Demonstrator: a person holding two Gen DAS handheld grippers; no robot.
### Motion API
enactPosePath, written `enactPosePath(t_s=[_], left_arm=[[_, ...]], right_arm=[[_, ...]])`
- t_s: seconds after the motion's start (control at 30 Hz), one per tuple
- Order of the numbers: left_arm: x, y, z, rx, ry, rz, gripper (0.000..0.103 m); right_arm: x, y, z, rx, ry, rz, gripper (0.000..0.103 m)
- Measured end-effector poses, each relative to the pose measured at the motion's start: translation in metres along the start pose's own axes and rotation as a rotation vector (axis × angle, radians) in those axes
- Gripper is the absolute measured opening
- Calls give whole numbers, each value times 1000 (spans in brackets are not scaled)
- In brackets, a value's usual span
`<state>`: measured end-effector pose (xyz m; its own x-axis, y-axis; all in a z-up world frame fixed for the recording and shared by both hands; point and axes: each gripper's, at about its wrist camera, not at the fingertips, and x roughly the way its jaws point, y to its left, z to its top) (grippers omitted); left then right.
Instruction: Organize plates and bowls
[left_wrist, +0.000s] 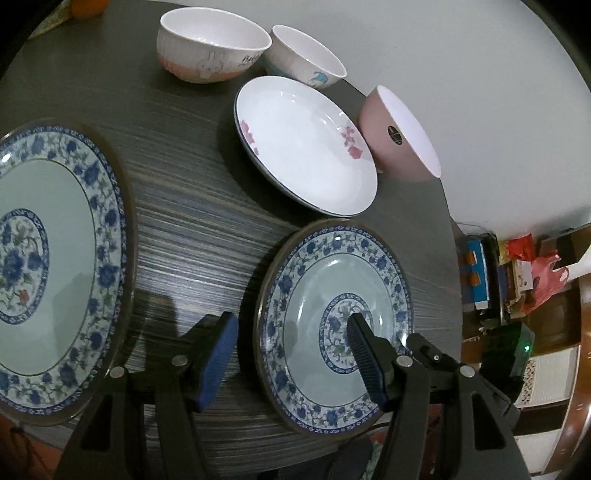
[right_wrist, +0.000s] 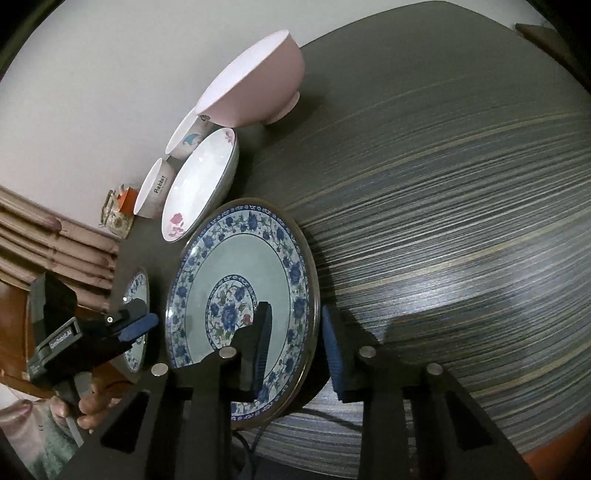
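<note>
- Nearest us, our left gripper (left_wrist: 291, 354) stood spread astride the near rim of the smaller blue-patterned plate (left_wrist: 334, 321), not pinching.
- Beside that plate, our right gripper (right_wrist: 297, 343) had narrowed around the bigger blue plate's (right_wrist: 240, 295) rim; contact was unclear.
- Beyond that plate lay the white flowered plate (left_wrist: 306, 144) and three bowls: rabbit bowl (left_wrist: 212, 44), blue-fish bowl (left_wrist: 304, 55), pink bowl (left_wrist: 400, 133).
- Nothing looked stacked on the table (left_wrist: 184, 206); we judged sorting barely begun.

The large blue-patterned plate (left_wrist: 48, 273) is running off the left wrist view's left edge; shelf clutter (left_wrist: 517, 273) beyond the tabletop's edge is blurring.
</note>
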<state>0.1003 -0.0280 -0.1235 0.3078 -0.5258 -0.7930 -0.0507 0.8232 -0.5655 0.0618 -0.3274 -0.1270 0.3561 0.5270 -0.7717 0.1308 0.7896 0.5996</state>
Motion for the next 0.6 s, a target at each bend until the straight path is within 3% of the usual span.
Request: enactPosePath(t_s=[0.33,0.6], left_arm=[[8,-1,1,8,18,18,60],[16,-4,0,31,30,71,37]], right_arm=[[8,0,2,-7,12,-5,25],[11,-1,2,-5,14,-10,22]])
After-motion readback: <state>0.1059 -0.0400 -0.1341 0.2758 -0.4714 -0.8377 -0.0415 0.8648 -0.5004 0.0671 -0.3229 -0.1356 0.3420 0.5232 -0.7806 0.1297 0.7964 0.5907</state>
